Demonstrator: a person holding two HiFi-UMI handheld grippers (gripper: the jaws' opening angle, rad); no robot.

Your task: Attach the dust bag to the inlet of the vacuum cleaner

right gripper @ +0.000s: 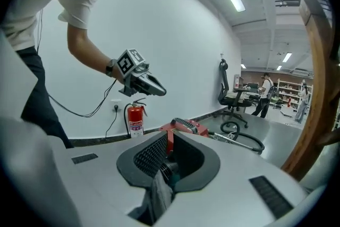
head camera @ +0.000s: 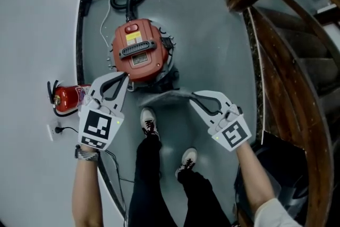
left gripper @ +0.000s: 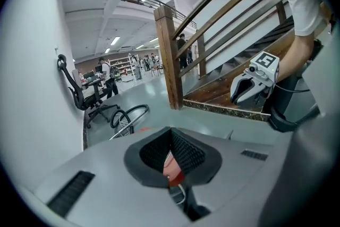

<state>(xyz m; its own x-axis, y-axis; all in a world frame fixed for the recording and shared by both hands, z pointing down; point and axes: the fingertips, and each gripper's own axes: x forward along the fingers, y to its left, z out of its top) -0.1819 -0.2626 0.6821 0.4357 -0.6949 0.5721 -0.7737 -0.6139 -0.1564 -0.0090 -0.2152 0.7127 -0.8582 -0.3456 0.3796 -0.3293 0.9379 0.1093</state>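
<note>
Lower left of the frame, the left gripper has its fingers pressed together just beside the red vacuum cleaner; whether they catch fabric I cannot tell. Right of it, the grey dust bag stretches toward the right gripper, whose fingers pinch it.

Black trousers, white sneakers, white short-sleeved shirt; grey left gripper and right gripper carry black-and-white marker cubes.
</note>
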